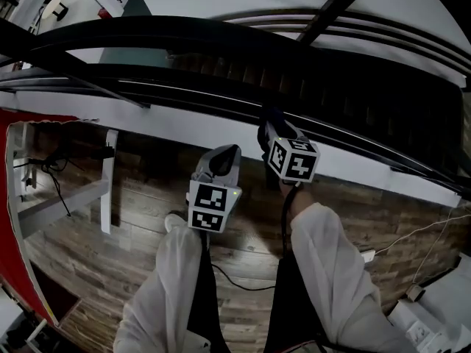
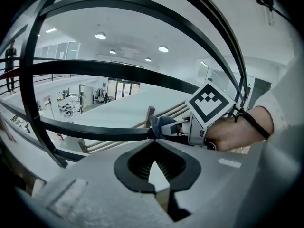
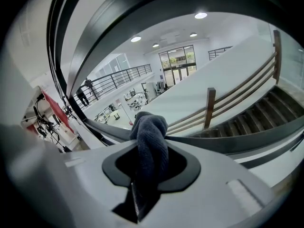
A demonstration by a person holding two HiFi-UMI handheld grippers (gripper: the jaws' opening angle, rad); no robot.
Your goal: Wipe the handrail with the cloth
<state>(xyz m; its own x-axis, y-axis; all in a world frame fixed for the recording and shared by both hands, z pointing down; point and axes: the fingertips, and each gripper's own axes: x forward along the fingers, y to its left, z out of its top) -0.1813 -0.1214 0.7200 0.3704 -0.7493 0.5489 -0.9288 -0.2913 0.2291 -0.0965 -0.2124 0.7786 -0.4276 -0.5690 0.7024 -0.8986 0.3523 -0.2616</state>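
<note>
Cloth (image 3: 151, 146): dark blue-grey, ribbed terry weave, bunched into a thick twisted roll that stands up out of the right gripper (image 3: 149, 175)
Right jaws: closed tight on the lower part of the cloth, the top of the roll bulging free above them
Where the cloth is: its free top sits against the dark handrail (image 3: 228, 141), which crosses just behind it
Left gripper (image 2: 153, 172): jaws closed together with nothing held; ribbed black pads show inside its opening, and it sits just short of the rail
Only the head view shows: the two grippers side by side, the right one forward at the rail and the left one lower and behind it; white sleeves (image 1: 331, 271); a wood-plank floor (image 1: 132, 219); a thin cable (image 1: 243, 282) trailing over that floor
Only the left gripper view shows: the right gripper from the side, its black-and-white marker cube (image 2: 209, 103), and the bare hand (image 2: 237, 129) gripping it
Only the right gripper view shows: the cloth's weave close up, wooden posts (image 3: 209, 108) beside a staircase (image 3: 256, 122), and a bright hall with round ceiling lights
Handrail material: smooth dark bar with a faint sheen, curved by the wide lens, one of several parallel bars
Gripper bodies: matte grey shells with black rims round the jaw openings
</note>
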